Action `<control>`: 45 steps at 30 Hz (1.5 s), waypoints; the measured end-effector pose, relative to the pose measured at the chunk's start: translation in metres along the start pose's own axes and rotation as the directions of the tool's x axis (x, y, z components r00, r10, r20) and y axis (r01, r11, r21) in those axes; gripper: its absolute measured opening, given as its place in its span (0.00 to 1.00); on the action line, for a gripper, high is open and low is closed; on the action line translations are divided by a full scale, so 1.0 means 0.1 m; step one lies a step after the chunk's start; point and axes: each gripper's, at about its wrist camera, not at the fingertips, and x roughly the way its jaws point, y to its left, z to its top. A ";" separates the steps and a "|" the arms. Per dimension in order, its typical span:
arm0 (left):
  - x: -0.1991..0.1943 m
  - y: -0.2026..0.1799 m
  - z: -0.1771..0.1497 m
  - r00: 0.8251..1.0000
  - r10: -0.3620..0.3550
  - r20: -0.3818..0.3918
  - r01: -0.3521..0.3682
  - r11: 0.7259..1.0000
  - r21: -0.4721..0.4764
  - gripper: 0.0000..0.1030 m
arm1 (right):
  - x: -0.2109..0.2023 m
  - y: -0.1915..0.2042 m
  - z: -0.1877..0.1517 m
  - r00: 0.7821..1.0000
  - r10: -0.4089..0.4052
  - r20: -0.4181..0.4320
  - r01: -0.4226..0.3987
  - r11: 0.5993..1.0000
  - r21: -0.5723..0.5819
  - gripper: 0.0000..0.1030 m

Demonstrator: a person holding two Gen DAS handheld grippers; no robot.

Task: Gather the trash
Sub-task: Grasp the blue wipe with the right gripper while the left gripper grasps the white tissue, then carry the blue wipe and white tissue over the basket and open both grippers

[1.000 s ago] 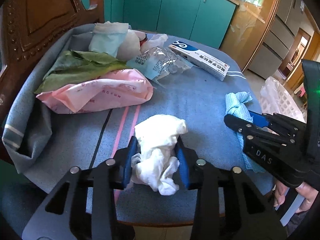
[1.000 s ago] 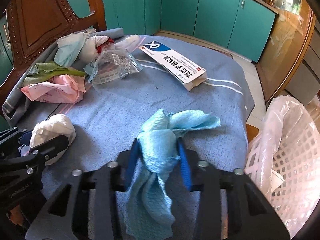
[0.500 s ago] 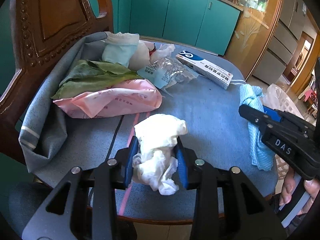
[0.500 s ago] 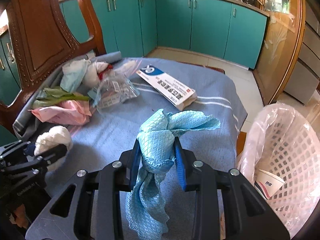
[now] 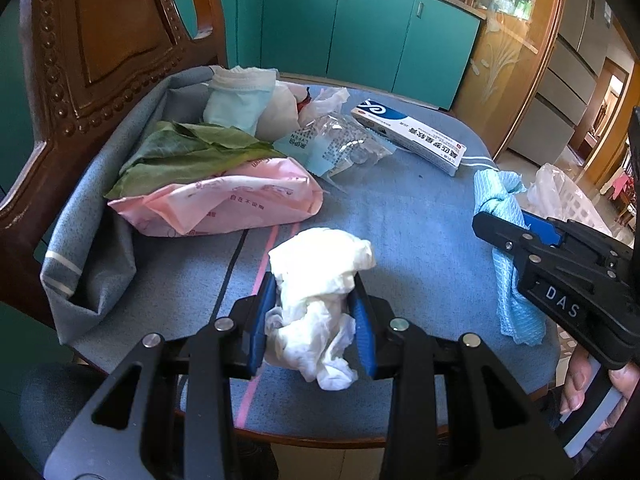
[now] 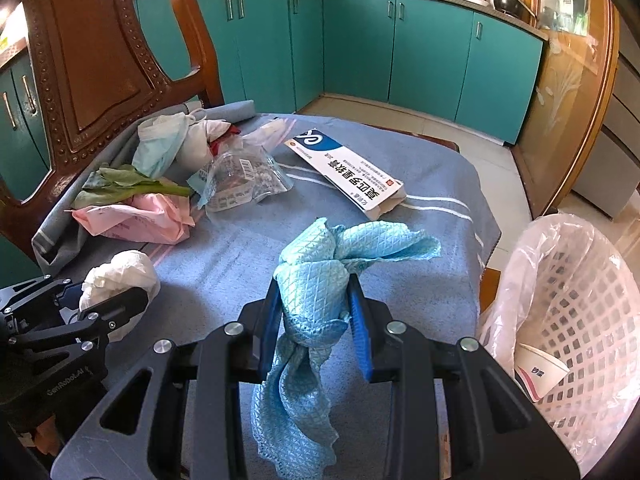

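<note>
My left gripper [image 5: 315, 312] is shut on a crumpled white tissue [image 5: 316, 276] and holds it above the blue cloth-covered seat [image 5: 400, 216]. It also shows in the right wrist view [image 6: 120, 280]. My right gripper [image 6: 314, 320] is shut on a light blue rag [image 6: 316, 276] that hangs down between the fingers; the rag shows in the left wrist view [image 5: 500, 200]. A white basket lined with a plastic bag [image 6: 568, 280] stands to the right and holds a paper cup [image 6: 540, 368].
On the seat lie a pink wrapper [image 5: 224, 204], green leaves [image 5: 188, 152], a face mask [image 5: 236, 100], a clear plastic packet [image 5: 340, 148] and a white-blue box [image 5: 408, 136]. The carved wooden chair back [image 5: 100, 40] rises at left. Teal cabinets [image 6: 400, 48] stand behind.
Both grippers have lifted up and back from the seat with the tissue and rag still held. The rag now hangs free and the basket with its cup has come into fuller view.
</note>
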 end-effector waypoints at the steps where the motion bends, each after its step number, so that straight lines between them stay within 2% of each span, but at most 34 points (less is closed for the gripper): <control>1: -0.01 0.00 0.00 1.000 0.000 0.002 0.000 1.000 -0.002 0.36 | 0.00 0.00 0.00 1.000 -0.001 0.000 0.001 1.000 0.000 0.31; 9: -0.23 0.15 0.02 0.998 -0.006 0.055 0.007 1.000 -0.022 0.36 | 0.06 0.02 -0.04 1.000 0.004 0.026 -0.004 1.000 0.012 0.31; 14: -0.25 0.20 -0.03 0.998 -0.023 0.056 0.024 1.000 -0.011 0.36 | 0.04 0.10 -0.03 0.997 0.008 0.073 -0.008 1.000 0.006 0.31; 19: -0.24 0.23 -0.06 0.998 -0.037 0.048 0.037 0.999 -0.016 0.36 | 0.10 0.19 -0.04 0.997 0.002 0.072 -0.001 1.000 -0.009 0.31; 30: -0.28 0.19 -0.05 0.998 -0.025 0.062 0.026 1.000 -0.013 0.36 | -0.08 0.16 -0.04 0.992 0.010 0.128 -0.010 1.000 -0.006 0.31; 37: -0.27 0.09 -0.04 0.998 -0.024 0.059 0.023 1.000 0.006 0.36 | -0.50 -0.21 0.04 0.969 0.000 0.246 -0.025 0.995 0.098 0.31; 41: -0.24 0.01 -0.04 0.998 -0.030 0.055 0.029 0.999 0.020 0.36 | -0.75 -0.56 0.03 0.953 -0.051 0.298 -0.010 0.980 0.199 0.31; 45: -0.23 -0.08 -0.03 0.998 -0.037 0.055 0.035 0.999 0.036 0.36 | -0.94 -0.85 -0.01 0.942 -0.117 0.314 0.029 0.962 0.272 0.31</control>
